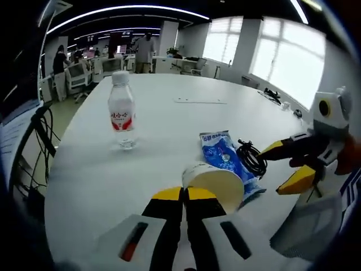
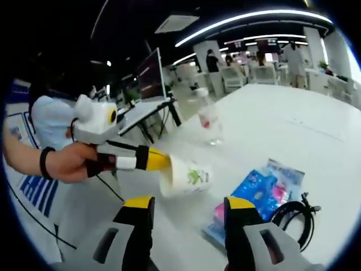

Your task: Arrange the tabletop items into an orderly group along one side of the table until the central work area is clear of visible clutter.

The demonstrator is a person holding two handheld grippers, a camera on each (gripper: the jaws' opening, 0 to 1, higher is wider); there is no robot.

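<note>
My left gripper point(image 1: 184, 195) is shut on the rim of a white paper cup point(image 1: 217, 182), which lies tilted on its side over the white table point(image 1: 169, 130). The right gripper view shows that gripper point(image 2: 158, 161) coming in from the left with the cup point(image 2: 186, 176). Beside the cup lie a blue tissue packet point(image 1: 224, 153) point(image 2: 262, 189) and a coiled black cable point(image 1: 252, 159) point(image 2: 293, 217). A clear water bottle with a red label point(image 1: 121, 110) point(image 2: 208, 118) stands upright farther off. My right gripper point(image 2: 189, 203) point(image 1: 285, 165) is open, with nothing between its jaws, near the packet and cable.
A flat sheet point(image 1: 200, 100) lies far across the table. Small items point(image 1: 276, 96) sit by the far right edge. A dark monitor point(image 2: 152, 73) and hanging cables point(image 1: 42, 130) stand off the table's side. Chairs and people are in the background.
</note>
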